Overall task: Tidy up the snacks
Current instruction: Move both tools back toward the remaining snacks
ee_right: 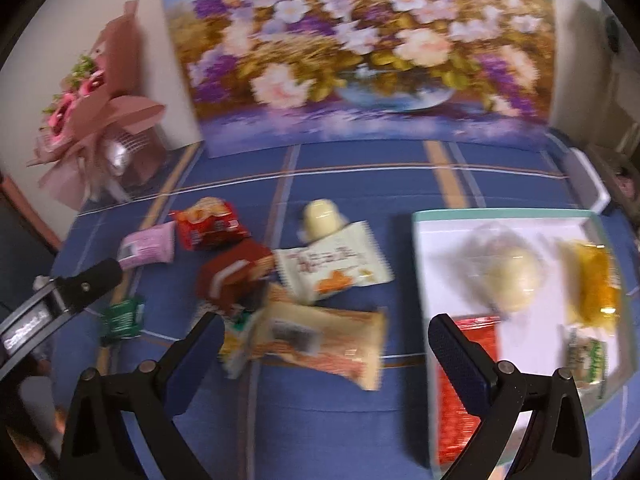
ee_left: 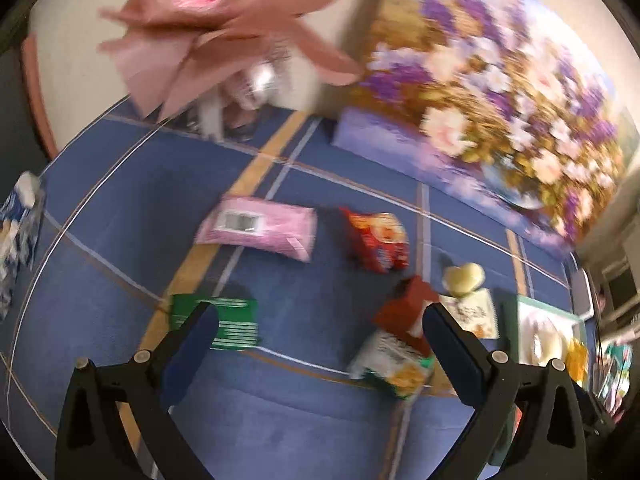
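Observation:
Loose snacks lie on a blue tablecloth (ee_right: 320, 420). In the right wrist view my right gripper (ee_right: 326, 326) is open and empty, hovering just above a beige and orange packet (ee_right: 320, 344). Beyond it are a white packet (ee_right: 336, 264), a cream heart-shaped snack (ee_right: 322, 218), a dark red box (ee_right: 232, 276) and a red bag (ee_right: 210, 224). A white tray (ee_right: 448, 248) on the right holds a wrapped cream bun (ee_right: 512, 280), a yellow snack (ee_right: 592, 284) and a red packet (ee_right: 460, 380). My left gripper (ee_left: 320, 328) is open and empty, between a green packet (ee_left: 228, 322) and the dark red box (ee_left: 404, 308).
A pink packet (ee_left: 260, 232) and the red bag (ee_left: 378, 240) lie further out. A large flower painting (ee_right: 360, 52) leans on the wall behind the table. A pink bouquet (ee_right: 88, 108) stands at the back left. A blue and white pack (ee_left: 20, 232) sits at the left edge.

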Action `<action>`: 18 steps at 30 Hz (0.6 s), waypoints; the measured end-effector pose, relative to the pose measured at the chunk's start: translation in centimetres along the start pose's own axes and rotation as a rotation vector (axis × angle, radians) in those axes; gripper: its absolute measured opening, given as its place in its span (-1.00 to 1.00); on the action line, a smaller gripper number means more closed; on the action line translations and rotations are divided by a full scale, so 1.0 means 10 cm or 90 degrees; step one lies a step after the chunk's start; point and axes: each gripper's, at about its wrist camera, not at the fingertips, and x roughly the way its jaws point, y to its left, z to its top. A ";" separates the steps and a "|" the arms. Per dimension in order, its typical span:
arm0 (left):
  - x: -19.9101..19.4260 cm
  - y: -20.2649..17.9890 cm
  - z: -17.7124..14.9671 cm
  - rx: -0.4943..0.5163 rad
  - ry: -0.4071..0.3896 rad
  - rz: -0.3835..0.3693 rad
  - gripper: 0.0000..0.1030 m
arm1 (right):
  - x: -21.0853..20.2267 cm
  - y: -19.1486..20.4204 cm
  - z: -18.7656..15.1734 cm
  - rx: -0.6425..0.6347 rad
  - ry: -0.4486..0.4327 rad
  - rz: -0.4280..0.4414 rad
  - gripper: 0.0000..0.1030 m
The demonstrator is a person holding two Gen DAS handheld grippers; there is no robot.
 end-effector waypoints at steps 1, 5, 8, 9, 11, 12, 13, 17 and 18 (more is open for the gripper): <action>0.02 0.07 0.00 -0.010 0.004 0.003 0.97 | 0.03 0.05 0.00 -0.003 0.004 0.006 1.00; 0.13 0.37 0.00 -0.055 0.024 0.014 0.97 | 0.17 0.19 -0.02 -0.013 0.022 0.008 1.00; 0.22 0.55 -0.01 -0.087 0.039 0.020 0.97 | 0.30 0.21 -0.05 0.002 0.043 0.012 1.00; 0.27 0.61 -0.02 -0.101 0.047 0.021 0.97 | 0.34 0.20 -0.06 0.008 0.049 0.012 1.00; 0.36 0.66 -0.03 -0.111 0.059 0.030 0.96 | 0.42 0.18 -0.07 0.015 0.060 0.010 1.00; 0.39 0.68 -0.04 -0.112 0.064 0.033 0.94 | 0.46 0.17 -0.08 0.018 0.066 0.008 1.00; 0.44 0.69 -0.05 -0.111 0.069 0.036 0.93 | 0.49 0.16 -0.08 0.021 0.070 0.007 1.00; 0.57 0.69 -0.05 -0.098 0.080 0.048 0.85 | 0.59 0.11 -0.08 0.037 0.082 0.007 1.00; 0.60 0.68 -0.05 -0.092 0.084 0.053 0.84 | 0.61 0.10 -0.08 0.038 0.084 0.007 1.00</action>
